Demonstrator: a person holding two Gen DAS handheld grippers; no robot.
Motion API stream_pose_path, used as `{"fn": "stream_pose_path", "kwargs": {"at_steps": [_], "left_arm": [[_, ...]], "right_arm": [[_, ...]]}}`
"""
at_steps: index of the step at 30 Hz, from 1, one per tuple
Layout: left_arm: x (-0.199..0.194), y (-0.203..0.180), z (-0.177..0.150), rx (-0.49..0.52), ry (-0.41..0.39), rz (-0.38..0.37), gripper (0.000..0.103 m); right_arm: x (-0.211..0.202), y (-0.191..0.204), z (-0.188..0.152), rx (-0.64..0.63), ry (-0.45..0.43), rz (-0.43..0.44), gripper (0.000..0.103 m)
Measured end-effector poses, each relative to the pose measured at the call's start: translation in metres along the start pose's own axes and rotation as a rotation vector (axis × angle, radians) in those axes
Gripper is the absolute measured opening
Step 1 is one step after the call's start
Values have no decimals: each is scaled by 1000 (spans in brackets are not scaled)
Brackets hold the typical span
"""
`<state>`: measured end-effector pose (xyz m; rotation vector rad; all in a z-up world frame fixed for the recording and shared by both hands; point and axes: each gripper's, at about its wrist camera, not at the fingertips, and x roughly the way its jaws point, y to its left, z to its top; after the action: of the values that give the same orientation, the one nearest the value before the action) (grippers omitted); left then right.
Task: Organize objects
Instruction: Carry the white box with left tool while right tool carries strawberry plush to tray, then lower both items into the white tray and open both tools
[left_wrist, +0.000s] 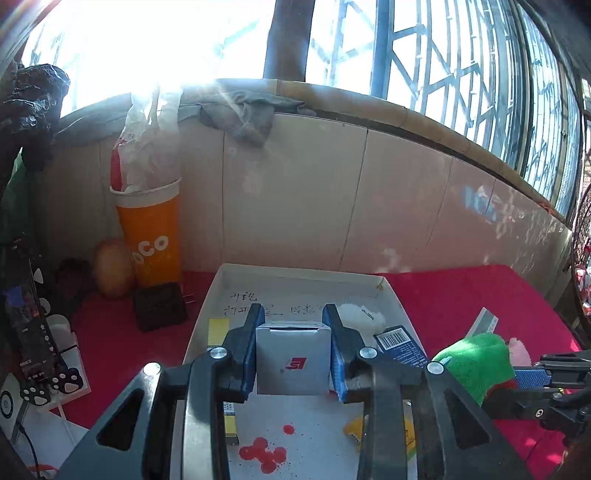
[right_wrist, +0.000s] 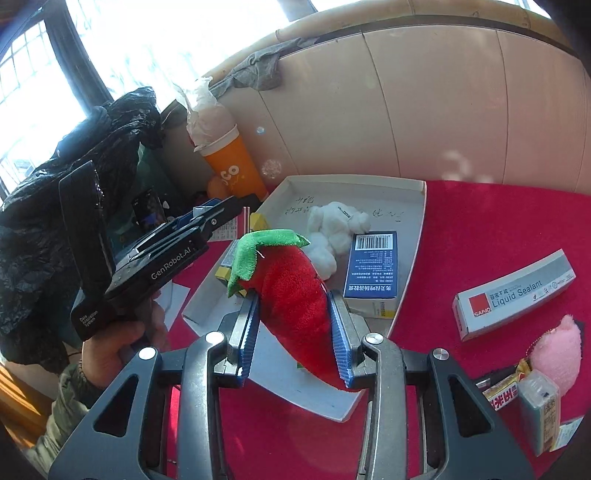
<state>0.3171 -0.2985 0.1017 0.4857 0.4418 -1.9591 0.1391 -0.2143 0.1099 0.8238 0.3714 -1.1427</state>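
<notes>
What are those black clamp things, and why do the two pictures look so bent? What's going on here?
No robot here: a person holds two hand-held grippers, each with a fisheye camera looking along its jaws, hence the bending. One picture is from the left gripper, shut on a small grey box. The other is from the right gripper, shut on a red plush chili. Both hang over a white tray on a red cloth. In the tray lie cotton wool and a blue box; a Liquid Sealant box lies outside.

Left hand-held gripper (left_wrist: 293, 354) clamped; right hand-held gripper (right_wrist: 293, 336) clamped
</notes>
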Motion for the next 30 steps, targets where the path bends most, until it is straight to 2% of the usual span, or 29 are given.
{"fn": "stream_pose_path", "kwargs": {"at_steps": [4, 12, 16, 17, 18, 19, 20, 24, 30], "left_arm": [[21, 4, 3, 21, 37, 76, 32], [43, 7, 6, 42, 73, 140, 32], [47, 8, 3, 17, 75, 140, 33], [48, 8, 2, 10, 77, 143, 37], [48, 8, 2, 3, 80, 145, 44], [47, 9, 2, -5, 78, 149, 72], [44, 9, 2, -11, 66, 150, 101], [18, 6, 4, -36, -18, 180, 103], [-30, -3, 0, -123, -137, 105, 103]], "right_arm": [[29, 5, 0, 7, 36, -20, 36], [70, 5, 13, 41, 43, -65, 37], [76, 3, 16, 42, 26, -86, 47], [76, 3, 15, 41, 25, -90, 51], [75, 3, 13, 38, 24, -98, 65], [73, 3, 11, 33, 17, -112, 81], [69, 3, 10, 27, 3, -132, 85], [47, 7, 1, -21, -64, -176, 85], [7, 12, -22, -73, -147, -205, 86]]}}
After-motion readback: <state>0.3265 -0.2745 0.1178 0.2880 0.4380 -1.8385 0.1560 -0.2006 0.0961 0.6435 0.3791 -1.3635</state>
